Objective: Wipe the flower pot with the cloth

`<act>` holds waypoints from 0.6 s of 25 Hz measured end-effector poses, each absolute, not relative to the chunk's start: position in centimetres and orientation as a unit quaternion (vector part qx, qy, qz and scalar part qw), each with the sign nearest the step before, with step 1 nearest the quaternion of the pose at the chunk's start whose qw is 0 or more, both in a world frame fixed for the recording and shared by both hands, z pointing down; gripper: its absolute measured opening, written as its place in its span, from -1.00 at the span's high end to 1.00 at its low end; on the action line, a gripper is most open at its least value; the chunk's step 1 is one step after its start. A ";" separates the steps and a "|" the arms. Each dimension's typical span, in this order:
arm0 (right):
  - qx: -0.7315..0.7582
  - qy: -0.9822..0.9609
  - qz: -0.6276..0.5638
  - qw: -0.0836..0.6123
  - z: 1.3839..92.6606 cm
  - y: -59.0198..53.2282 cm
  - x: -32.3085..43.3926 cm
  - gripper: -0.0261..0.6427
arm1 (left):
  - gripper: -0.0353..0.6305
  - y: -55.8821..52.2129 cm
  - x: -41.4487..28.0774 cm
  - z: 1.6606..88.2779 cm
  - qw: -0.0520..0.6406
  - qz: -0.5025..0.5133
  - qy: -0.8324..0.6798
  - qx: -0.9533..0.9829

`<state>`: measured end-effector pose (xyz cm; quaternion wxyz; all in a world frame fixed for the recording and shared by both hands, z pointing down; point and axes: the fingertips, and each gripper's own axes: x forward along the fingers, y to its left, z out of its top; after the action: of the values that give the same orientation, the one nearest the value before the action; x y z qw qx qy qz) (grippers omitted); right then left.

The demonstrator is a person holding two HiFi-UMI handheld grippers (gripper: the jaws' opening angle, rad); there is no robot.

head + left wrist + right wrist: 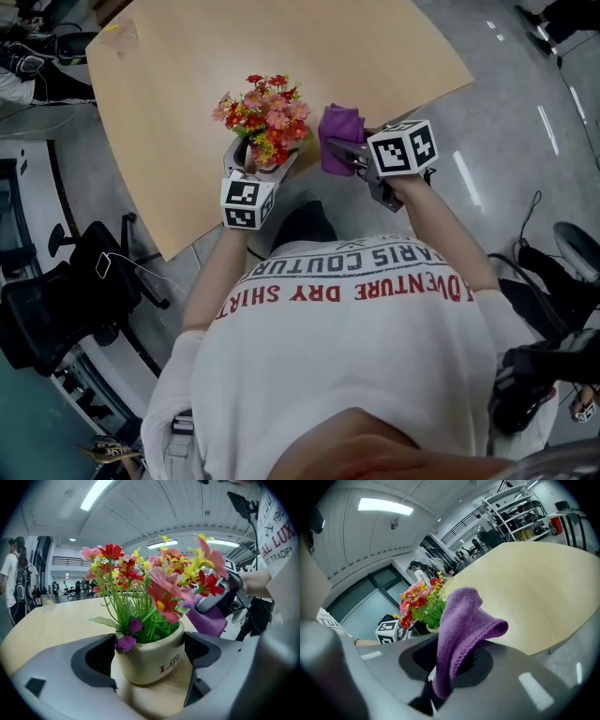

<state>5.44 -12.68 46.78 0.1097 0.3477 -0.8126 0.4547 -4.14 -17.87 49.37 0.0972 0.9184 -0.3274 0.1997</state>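
A cream flower pot (150, 660) with red, pink and yellow artificial flowers (265, 112) stands near the front edge of the wooden table (281, 47). My left gripper (149, 654) is shut on the pot, one jaw on each side of it. The pot (242, 150) shows small in the head view under the blooms, with the left gripper (262, 164) around it. My right gripper (454, 660) is shut on a purple cloth (461, 630), which stands up folded from its jaws. The cloth (339, 136) hangs just right of the flowers, close to them; whether they touch, I cannot tell.
The table edge (202, 239) runs just in front of the person's body. A black office chair (66, 291) stands on the floor at the left. A person (11, 578) stands far off beyond the table. Metal shelves (515, 513) line the far wall.
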 end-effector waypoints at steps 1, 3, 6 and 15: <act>0.344 -0.814 0.456 0.109 46.8 -13.1 5.2 0.77 | -0.51 -17.9 -4.2 49.4 0.094 0.202 -0.312 0.923; 0.338 -0.816 0.457 0.106 47.0 -13.7 4.6 0.77 | -0.51 -17.8 -4.4 49.7 0.088 0.206 -0.284 0.932; 0.329 -0.819 0.460 0.103 47.5 -14.8 3.4 0.77 | -0.51 -18.0 -5.0 50.2 0.081 0.214 -0.248 0.941; 0.306 -0.818 0.478 0.099 49.0 -17.0 0.8 0.77 | -0.51 -18.7 -5.9 50.5 0.078 0.219 -0.219 0.948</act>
<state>0.83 -16.96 48.96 0.0990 0.3058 -0.8176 0.4777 -5.94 -18.73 50.54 0.0780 0.9476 -0.2191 0.2189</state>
